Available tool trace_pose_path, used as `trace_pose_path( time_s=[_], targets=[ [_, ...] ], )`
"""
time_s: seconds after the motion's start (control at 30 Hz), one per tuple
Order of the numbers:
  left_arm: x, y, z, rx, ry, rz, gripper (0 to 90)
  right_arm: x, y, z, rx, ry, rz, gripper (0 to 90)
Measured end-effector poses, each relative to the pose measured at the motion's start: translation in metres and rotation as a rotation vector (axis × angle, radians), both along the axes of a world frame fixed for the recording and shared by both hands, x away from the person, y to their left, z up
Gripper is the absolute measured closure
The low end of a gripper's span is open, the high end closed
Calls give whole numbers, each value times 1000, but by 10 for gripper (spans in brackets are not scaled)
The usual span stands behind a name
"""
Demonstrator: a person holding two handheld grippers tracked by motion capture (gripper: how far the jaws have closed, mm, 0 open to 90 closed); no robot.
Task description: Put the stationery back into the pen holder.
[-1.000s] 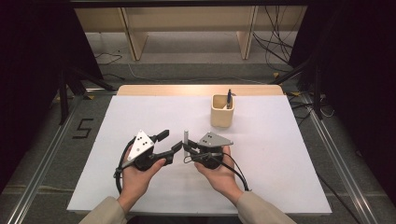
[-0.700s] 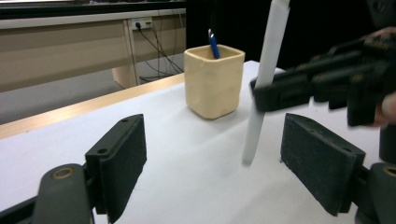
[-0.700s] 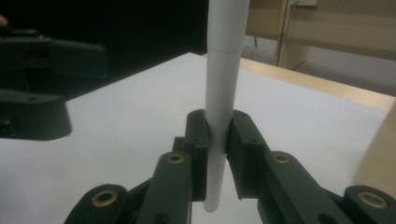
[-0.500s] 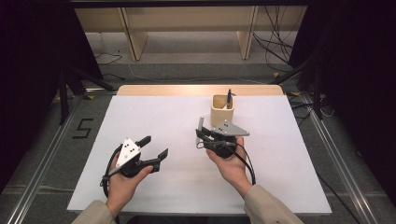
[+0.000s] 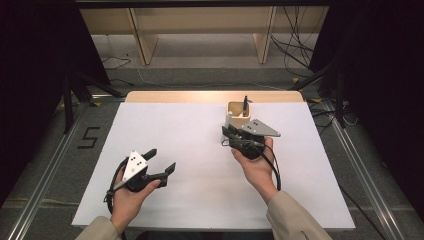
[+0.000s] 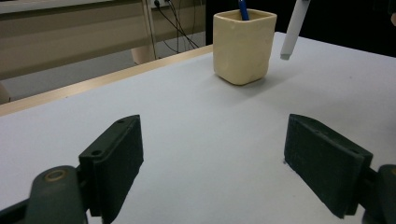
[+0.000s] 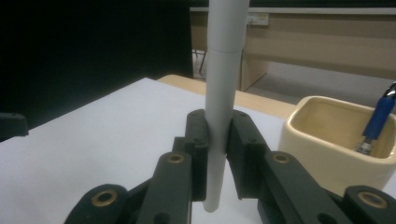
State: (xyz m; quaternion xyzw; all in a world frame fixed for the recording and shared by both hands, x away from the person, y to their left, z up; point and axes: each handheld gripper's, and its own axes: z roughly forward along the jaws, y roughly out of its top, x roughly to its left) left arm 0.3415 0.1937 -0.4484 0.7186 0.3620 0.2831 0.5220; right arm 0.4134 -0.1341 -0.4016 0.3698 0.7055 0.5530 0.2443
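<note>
A white pen [image 7: 223, 93] stands upright, clamped between the jaws of the right claw [image 7: 217, 140], just beside the cream pen cup [image 5: 239, 114] that already holds a blue pen [image 7: 376, 122]. The white one is lifted but not yet in the cup (that drop looks like what is left). The left claw [image 5: 159, 165] hangs spread apart and empty, well away over the white tabletop [image 5: 190, 130].
</note>
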Motion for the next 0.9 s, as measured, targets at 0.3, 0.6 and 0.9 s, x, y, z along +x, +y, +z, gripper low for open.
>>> trace_pose_path(
  time_s=[0.3,0.6,0.9],
  targets=[
    [1,0,-2,16,3,-2,178,7,-9,14,14,-18,-34,792],
    [2,0,-4,21,23,2,172,14,-19,28,24,-42,-71,792],
    [3,-1,-5,24,24,-3,172,24,-26,36,28,-52,-103,792]
  ],
)
